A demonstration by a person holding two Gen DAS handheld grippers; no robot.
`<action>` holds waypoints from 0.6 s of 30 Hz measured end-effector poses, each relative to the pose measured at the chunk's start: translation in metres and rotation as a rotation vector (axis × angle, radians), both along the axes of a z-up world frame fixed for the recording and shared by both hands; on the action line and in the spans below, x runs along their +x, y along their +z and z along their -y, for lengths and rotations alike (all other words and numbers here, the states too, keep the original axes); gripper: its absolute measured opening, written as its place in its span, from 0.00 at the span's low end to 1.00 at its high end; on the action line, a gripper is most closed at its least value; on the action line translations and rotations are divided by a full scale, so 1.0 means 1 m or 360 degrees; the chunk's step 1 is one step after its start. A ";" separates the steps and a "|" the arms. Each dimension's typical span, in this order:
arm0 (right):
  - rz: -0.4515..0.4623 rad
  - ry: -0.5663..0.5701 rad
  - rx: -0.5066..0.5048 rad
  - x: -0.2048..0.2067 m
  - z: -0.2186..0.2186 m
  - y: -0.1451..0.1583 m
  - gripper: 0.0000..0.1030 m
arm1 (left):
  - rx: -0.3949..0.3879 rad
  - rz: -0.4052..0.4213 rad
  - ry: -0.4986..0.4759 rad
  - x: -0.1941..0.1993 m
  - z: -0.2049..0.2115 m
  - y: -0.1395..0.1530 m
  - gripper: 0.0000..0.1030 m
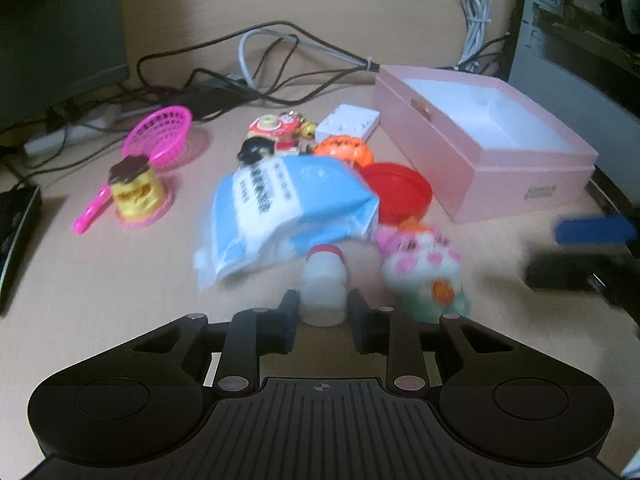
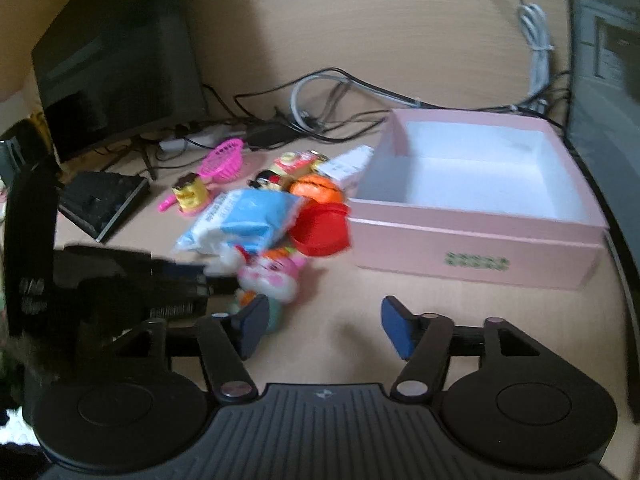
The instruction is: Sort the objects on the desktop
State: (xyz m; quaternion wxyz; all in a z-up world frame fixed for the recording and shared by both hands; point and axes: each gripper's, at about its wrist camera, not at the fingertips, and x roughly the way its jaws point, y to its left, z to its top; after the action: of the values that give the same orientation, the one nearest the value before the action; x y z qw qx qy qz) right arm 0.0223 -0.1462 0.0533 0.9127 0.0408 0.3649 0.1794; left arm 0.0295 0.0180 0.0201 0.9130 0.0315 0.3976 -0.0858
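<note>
My left gripper (image 1: 323, 304) is shut on a small white bottle with a red cap (image 1: 324, 286). A pink cat toy (image 1: 424, 272) stands just right of it. Behind lie a blue and white packet (image 1: 280, 208), a red lid (image 1: 396, 192), an orange pumpkin toy (image 1: 344, 150), cartoon figures (image 1: 276, 132) and a white box (image 1: 348, 122). An open pink box (image 1: 520, 160) stands at the right, empty inside. My right gripper (image 2: 324, 328) is open and empty over bare desk, in front of the pink box (image 2: 472, 256) and right of the cat toy (image 2: 276, 276).
A pink basket (image 1: 160, 136), a yellow toy cake (image 1: 136, 190) on a pink scoop and a tangle of cables (image 1: 260, 68) lie at the back left. A dark monitor (image 2: 116, 52) stands at the back left. A black device (image 2: 100, 204) lies on the desk's left side.
</note>
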 end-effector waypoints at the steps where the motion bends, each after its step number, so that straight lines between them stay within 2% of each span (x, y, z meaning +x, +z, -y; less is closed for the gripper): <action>1: 0.0001 0.0019 -0.0001 0.004 -0.007 -0.001 0.67 | 0.0010 -0.0005 -0.0010 -0.009 -0.002 0.000 0.29; 4: -0.0011 0.0085 -0.0026 0.014 -0.027 -0.006 0.67 | 0.0030 -0.0025 -0.0055 -0.033 -0.009 0.002 0.29; 6: -0.0025 0.0101 -0.0052 0.023 -0.040 -0.012 0.67 | 0.0064 -0.0033 -0.0061 -0.047 -0.014 0.003 0.33; 7: -0.0034 0.0114 -0.0070 0.027 -0.046 -0.016 0.67 | 0.0095 -0.0027 -0.0042 -0.052 -0.018 0.003 0.35; 9: -0.0037 0.0128 -0.0109 0.033 -0.054 -0.022 0.67 | 0.0157 -0.0010 0.0024 -0.054 -0.024 0.003 0.45; 12: -0.0057 0.0145 -0.0128 0.037 -0.059 -0.028 0.67 | 0.0192 -0.0006 0.0154 -0.050 -0.037 0.004 0.51; 14: -0.0074 0.0160 -0.0135 0.035 -0.058 -0.030 0.58 | 0.0135 -0.0011 0.0199 -0.050 -0.046 0.007 0.53; 15: -0.0078 0.0169 -0.0140 0.033 -0.058 -0.030 0.52 | 0.0074 -0.0010 0.0194 -0.052 -0.051 0.009 0.59; 16: -0.0079 0.0172 -0.0142 0.030 -0.057 -0.030 0.51 | 0.0004 -0.0012 0.0175 -0.053 -0.053 0.010 0.64; 17: -0.0081 0.0175 -0.0148 0.027 -0.055 -0.029 0.51 | -0.0047 -0.0013 0.0143 -0.055 -0.054 0.012 0.73; 18: -0.0084 0.0179 -0.0153 0.023 -0.052 -0.028 0.50 | -0.0064 -0.0005 0.0107 -0.056 -0.052 0.012 0.76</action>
State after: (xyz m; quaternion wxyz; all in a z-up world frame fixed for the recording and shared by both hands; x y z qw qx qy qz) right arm 0.0456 -0.0939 0.0252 0.8922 -0.0191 0.3987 0.2115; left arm -0.0265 0.0702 0.0326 0.9152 -0.0005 0.3980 -0.0631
